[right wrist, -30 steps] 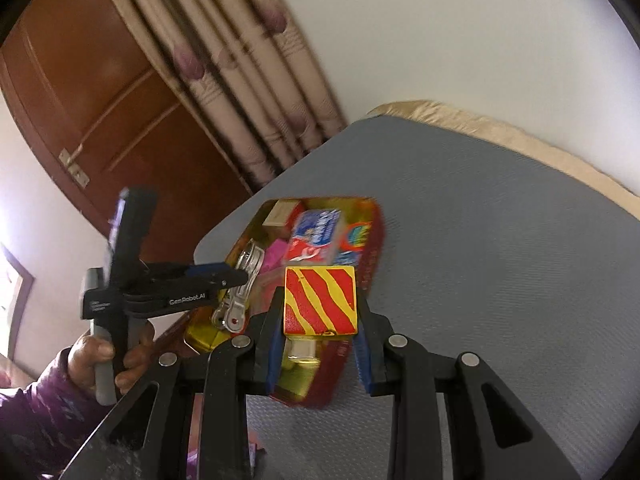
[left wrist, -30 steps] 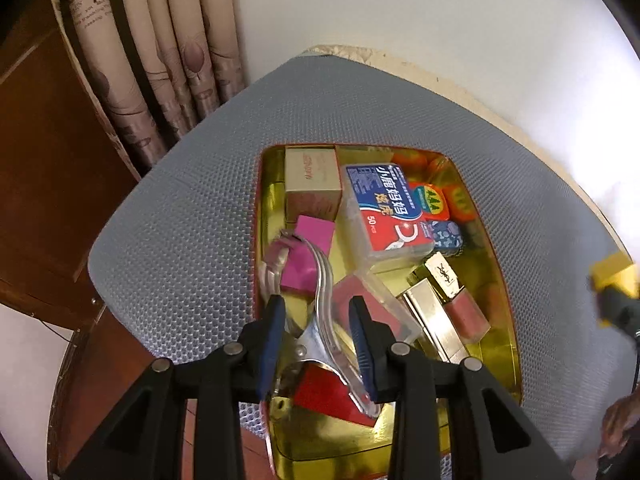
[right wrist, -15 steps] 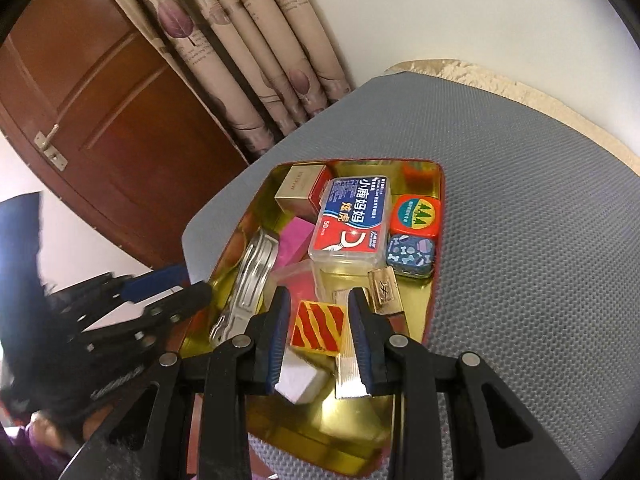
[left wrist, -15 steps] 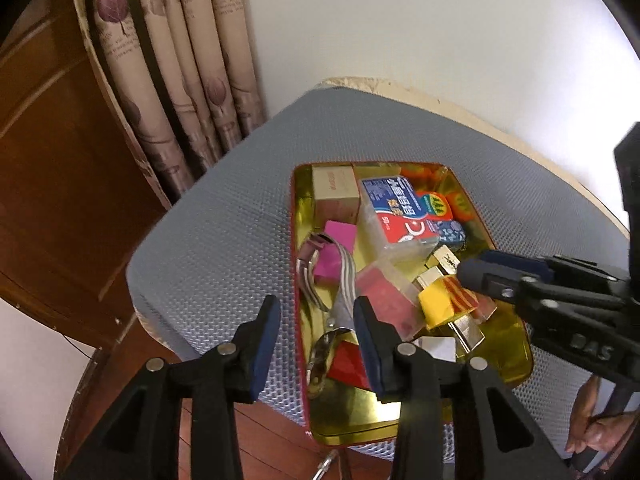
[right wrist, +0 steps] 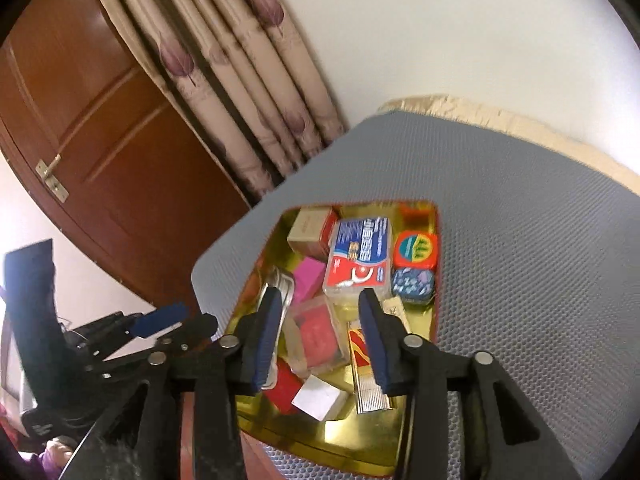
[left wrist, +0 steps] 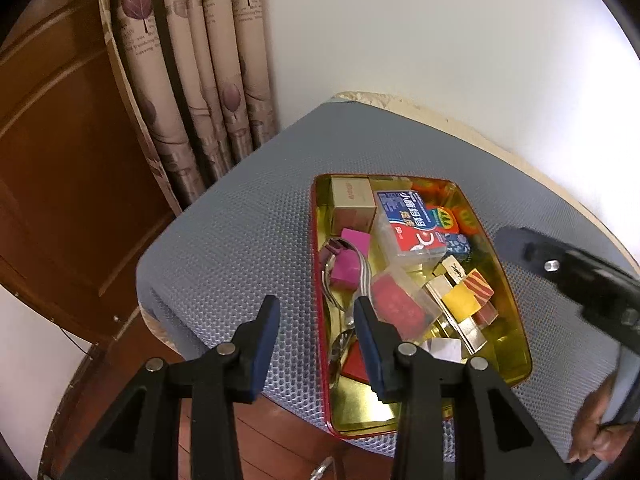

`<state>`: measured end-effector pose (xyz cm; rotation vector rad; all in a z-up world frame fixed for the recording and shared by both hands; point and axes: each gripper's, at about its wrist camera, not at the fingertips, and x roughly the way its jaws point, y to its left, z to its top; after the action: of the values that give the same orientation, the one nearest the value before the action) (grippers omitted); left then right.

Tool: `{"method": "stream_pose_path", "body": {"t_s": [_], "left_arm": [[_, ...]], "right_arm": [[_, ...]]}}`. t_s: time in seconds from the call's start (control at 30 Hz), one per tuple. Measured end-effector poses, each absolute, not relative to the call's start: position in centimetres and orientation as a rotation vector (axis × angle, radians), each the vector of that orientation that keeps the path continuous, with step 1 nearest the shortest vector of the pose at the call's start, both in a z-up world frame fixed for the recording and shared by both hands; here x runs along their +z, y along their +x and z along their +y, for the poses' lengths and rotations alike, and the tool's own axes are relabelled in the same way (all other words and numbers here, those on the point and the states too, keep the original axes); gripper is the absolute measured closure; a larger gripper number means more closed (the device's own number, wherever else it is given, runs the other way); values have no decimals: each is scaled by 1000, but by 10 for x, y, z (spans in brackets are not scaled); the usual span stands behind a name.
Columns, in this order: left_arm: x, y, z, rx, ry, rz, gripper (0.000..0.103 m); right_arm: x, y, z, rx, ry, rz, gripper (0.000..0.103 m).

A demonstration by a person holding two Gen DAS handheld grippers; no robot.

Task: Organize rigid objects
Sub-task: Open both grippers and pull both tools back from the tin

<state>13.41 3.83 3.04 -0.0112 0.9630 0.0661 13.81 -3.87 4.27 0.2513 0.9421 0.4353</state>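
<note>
The left gripper (left wrist: 316, 320) hangs with jaws spread and nothing between them, above the near left rim of the gold tin tray (left wrist: 516, 316) on the grey mat (left wrist: 240, 240). In the tray, left to right: metal spoons (left wrist: 340, 312), pink block (left wrist: 350, 258), floss-pick box (left wrist: 410, 222), red-and-yellow striped block (left wrist: 472, 294). The right gripper (right wrist: 320, 316) is likewise spread and empty, over the tray's near end.
</note>
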Motion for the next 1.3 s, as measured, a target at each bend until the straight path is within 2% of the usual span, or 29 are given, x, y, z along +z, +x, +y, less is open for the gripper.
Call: {"method": "stream_pose_path", "body": {"t_s": [0.1, 0.17, 0.3, 0.37, 0.47, 0.6, 0.9, 1.13, 1.3], "left_arm": [[34, 129, 35, 60, -8, 941, 64], [39, 124, 32, 69, 0, 915, 64], [50, 111, 27, 78, 7, 856, 64], [57, 102, 26, 77, 0, 822, 64], [65, 91, 25, 60, -29, 796, 64], [66, 74, 25, 57, -42, 760, 64], [62, 38, 16, 56, 8, 704, 64], [70, 25, 23, 22, -32, 665, 64], [74, 14, 24, 34, -7, 628, 64]], "right_arm": [[57, 124, -42, 387, 218, 870, 46], [70, 111, -42, 340, 170, 806, 31], [95, 85, -40, 247, 77, 686, 21], [107, 71, -40, 212, 46, 628, 8], [121, 47, -42, 156, 19, 549, 2], [127, 20, -41, 74, 15, 493, 1], [129, -12, -59, 12, 70, 552, 1], [144, -38, -37, -45, -29, 495, 0], [136, -39, -12, -103, -90, 535, 0]]}}
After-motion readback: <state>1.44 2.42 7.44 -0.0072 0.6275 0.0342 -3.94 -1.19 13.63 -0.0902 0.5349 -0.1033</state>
